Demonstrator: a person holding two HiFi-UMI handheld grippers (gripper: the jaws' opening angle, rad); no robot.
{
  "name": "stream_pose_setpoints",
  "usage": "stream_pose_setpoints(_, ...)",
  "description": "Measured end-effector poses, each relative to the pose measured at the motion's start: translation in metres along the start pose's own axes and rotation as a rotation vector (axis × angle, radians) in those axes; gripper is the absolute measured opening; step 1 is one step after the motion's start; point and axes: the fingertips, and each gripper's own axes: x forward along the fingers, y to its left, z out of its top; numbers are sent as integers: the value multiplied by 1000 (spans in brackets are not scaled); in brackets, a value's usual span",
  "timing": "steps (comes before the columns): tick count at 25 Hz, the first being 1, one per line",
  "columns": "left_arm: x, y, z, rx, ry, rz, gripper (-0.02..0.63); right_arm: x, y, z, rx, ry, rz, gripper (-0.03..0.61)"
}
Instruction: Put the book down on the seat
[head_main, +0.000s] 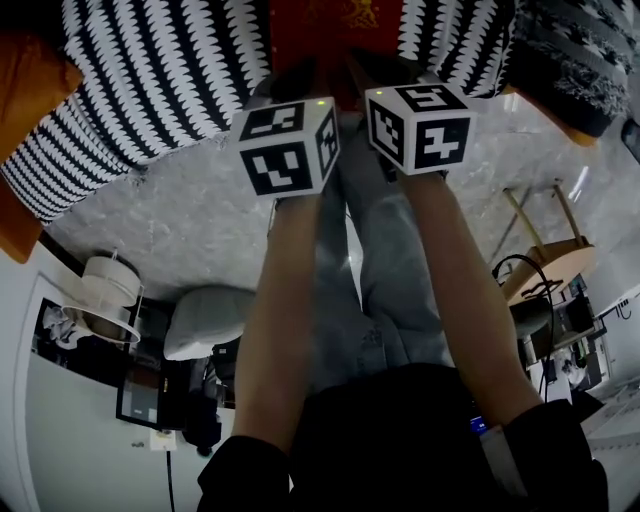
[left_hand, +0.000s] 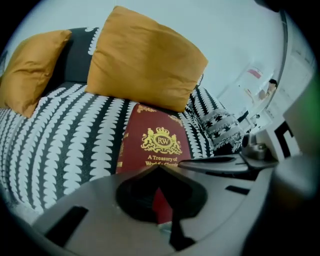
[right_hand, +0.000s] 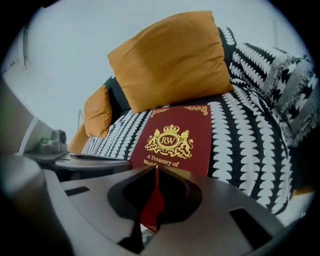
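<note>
Lying on scalloped black-and-white seat (left_hand: 60, 135), red gilt-crested book (left_hand: 152, 131), left tongs (left_hand: 159, 168), right tongs (right_hand: 156, 170) each closed.

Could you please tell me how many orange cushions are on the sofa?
2. The big cushion leans just behind the red book; the second cushion sits further along the seat. More may be hidden.
</note>
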Motion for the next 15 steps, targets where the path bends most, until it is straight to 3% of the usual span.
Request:
stream_pose_setpoints(9, -46, -4, 11, 5, -92, 19, 12, -31, 29, 17, -54, -66, 7, 28)
stream_pose_setpoints(15, -85, -26, 47, -6, -172, 19, 12, -77, 42, 50, -115, -114, 5, 28)
